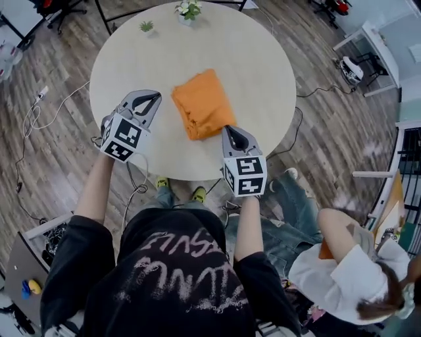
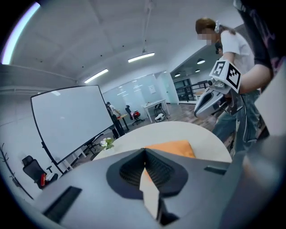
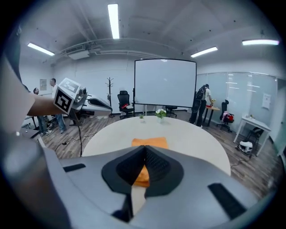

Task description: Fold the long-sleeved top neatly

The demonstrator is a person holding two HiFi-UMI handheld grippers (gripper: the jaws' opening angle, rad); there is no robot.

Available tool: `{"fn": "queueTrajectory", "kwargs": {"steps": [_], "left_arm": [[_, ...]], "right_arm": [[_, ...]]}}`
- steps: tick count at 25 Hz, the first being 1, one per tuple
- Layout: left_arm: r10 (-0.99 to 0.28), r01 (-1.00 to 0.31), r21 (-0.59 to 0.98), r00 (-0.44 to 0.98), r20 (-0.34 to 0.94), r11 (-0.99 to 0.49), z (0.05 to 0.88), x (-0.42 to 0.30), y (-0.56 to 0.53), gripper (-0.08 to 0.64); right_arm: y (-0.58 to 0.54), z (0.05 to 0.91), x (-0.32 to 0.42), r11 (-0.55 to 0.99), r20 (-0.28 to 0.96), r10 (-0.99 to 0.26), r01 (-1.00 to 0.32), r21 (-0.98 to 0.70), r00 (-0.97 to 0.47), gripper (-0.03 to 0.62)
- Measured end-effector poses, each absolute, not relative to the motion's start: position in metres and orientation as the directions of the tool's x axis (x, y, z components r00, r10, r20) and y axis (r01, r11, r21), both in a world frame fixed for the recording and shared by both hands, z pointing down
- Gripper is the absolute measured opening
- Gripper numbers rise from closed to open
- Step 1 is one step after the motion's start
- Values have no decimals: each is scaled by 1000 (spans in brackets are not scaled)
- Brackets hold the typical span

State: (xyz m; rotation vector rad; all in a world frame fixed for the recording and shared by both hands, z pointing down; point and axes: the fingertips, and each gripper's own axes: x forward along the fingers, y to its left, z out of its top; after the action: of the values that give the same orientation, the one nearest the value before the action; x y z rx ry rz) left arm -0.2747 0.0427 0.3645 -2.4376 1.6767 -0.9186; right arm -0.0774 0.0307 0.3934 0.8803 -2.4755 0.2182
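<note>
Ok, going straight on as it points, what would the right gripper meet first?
Probably the folded orange top on the table, lying dead ahead of the right gripper and its shut jaws; depth is uncertain.

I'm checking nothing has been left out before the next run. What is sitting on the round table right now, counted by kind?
Folded orange top: 1
Small potted plants: 2
Total: 3

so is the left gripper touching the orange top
Apart. The head view shows bare table between the left gripper and the folded orange top.
</note>
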Motion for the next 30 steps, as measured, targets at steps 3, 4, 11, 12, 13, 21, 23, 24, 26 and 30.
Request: {"fn": "queueTrajectory", "kwargs": {"steps": [3, 4, 11, 12, 13, 21, 23, 24, 26, 30], "left_arm": [[-887, -857, -347, 233, 399, -381, 346, -270, 41, 11], [-893, -862, -341, 236, 384, -375, 339, -269, 41, 11], [-924, -892, -313, 229, 305, -325, 306, -262, 49, 11], [-930, -897, -313, 223, 291, -313, 301, -262, 50, 11], [-935, -901, -313, 216, 280, -302, 296, -261, 50, 11], [-966, -938, -280, 149, 209, -205, 269, -253, 66, 11], [-974, -947, -271, 120, 194, -171, 265, -251, 71, 11], [-977, -953, -263, 106, 183, -152, 262, -250, 74, 11], [-985, -962, -248, 77, 153, -114, 256, -248, 81, 11], [-994, -974, -224, 16, 109, -40, 246, -247, 95, 11]], "right_arm": [[23, 378, -67, 757, 468, -587, -652, 30, -661, 5], [21, 372, -64, 750, 455, -600, -660, 35, -658, 5], [13, 334, -34, 694, 366, -684, -717, 61, -631, 5], [12, 329, -29, 685, 353, -695, -726, 62, -626, 5], [11, 326, -24, 676, 344, -705, -734, 61, -620, 5], [5, 303, 14, 651, 280, -736, -758, 42, -617, 5], [2, 298, 21, 654, 265, -736, -755, 41, -623, 5], [0, 297, 24, 655, 258, -736, -754, 41, -626, 5], [-2, 293, 30, 661, 244, -734, -749, 44, -634, 5], [-3, 283, 39, 680, 221, -721, -732, 46, -657, 5]]}}
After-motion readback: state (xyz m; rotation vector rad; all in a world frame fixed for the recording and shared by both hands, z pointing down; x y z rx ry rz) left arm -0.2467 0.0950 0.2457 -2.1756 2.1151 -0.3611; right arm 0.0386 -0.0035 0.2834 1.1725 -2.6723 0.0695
